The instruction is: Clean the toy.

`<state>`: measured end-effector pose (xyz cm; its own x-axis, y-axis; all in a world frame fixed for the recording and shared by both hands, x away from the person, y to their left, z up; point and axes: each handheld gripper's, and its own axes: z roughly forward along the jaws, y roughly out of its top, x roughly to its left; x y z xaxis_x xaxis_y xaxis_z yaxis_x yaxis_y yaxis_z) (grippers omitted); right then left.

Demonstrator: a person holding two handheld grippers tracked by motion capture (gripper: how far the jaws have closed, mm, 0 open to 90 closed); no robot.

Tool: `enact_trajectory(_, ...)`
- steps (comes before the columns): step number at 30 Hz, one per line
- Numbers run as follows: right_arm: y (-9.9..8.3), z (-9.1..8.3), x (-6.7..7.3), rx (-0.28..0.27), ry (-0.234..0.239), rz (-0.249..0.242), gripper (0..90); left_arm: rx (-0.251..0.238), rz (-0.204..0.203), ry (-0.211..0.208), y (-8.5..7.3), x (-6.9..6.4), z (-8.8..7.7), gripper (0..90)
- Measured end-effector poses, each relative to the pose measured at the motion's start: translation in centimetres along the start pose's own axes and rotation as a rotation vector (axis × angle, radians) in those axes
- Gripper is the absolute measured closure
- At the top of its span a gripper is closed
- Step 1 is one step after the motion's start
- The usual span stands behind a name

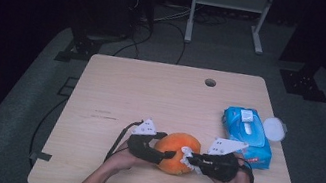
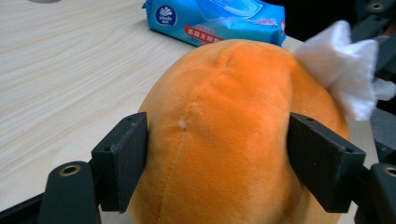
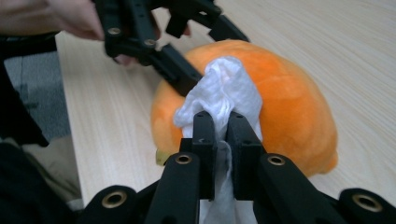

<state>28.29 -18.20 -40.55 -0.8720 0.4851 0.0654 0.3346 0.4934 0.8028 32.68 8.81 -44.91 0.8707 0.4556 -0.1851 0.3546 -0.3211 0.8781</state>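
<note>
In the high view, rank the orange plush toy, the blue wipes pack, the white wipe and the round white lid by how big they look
1. blue wipes pack, though it looks close in size to the toy
2. orange plush toy, partly covered by the jaws
3. round white lid
4. white wipe, mostly bunched in the right gripper, so unsure against the lid

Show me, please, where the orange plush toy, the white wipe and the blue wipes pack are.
orange plush toy [image 2: 224, 140]: left gripper view, middle of its front.
white wipe [image 3: 224, 91]: right gripper view, bunched part above the jaws.
blue wipes pack [image 1: 249, 137]: high view, its top face.

Orange plush toy [image 1: 178, 152], white wipe [image 3: 224, 93], blue wipes pack [image 1: 247, 134], pale wood table [image 1: 151, 89]
</note>
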Motion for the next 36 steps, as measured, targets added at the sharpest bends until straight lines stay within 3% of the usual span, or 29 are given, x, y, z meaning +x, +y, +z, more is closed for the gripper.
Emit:
enact_trajectory(2,-0.2,-0.1,-0.8,-0.014,-0.008,0.033,82.1,-0.001,0.01,-0.029,0.0,-0.1,0.0,22.5)
enact_trajectory(4,-0.2,-0.4,-1.1,-0.039,-0.03,0.058,82.0,0.008,0.051,-0.059,0.1,-0.7,0.2,22.3)
enact_trajectory(6,0.1,-0.5,-1.1,-0.057,-0.05,0.06,81.9,0.02,0.103,-0.066,0.2,-1.5,0.6,22.4)
enact_trajectory(8,0.4,-0.3,-1.0,-0.06,-0.052,0.054,81.8,0.028,0.128,-0.055,0.3,-1.8,0.7,22.4)
enact_trajectory(13,0.0,-0.3,-1.6,-0.05,-0.057,0.072,81.8,0.021,0.075,-0.037,0.1,-1.2,0.4,23.9)
enact_trajectory(16,-0.8,-0.6,-1.9,-0.029,-0.058,0.093,81.7,0.021,0.064,-0.033,0.0,-0.9,0.3,23.8)
enact_trajectory(20,-1.1,-0.9,-1.4,-0.023,-0.056,0.083,81.3,0.02,0.071,-0.05,0.0,-0.9,0.2,22.0)
enact_trajectory(21,-1.0,-0.8,-1.3,-0.019,-0.054,0.078,81.4,0.014,0.07,-0.071,0.2,-1.0,0.2,19.1)
enact_trajectory(22,-0.9,-0.6,-1.2,-0.017,-0.05,0.065,81.4,0.003,0.072,-0.084,0.4,-1.0,0.1,15.0)
enact_trajectory(24,-0.6,-0.5,-1.1,-0.026,-0.045,0.06,81.5,-0.044,0.078,-0.066,0.6,-0.9,0.0,12.5)
enact_trajectory(29,-0.3,-0.3,-1.5,-0.047,-0.051,0.069,81.6,-0.023,0.031,-0.035,0.2,-0.2,0.2,23.3)
enact_trajectory(33,-1.1,-0.4,-2.6,-0.036,-0.055,0.109,81.7,-0.017,0.003,-0.022,0.1,0.2,0.0,24.5)
enact_trajectory(36,-1.4,-0.6,-1.9,-0.017,-0.054,0.093,81.6,-0.015,-0.028,-0.018,-0.2,0.6,-0.1,23.9)
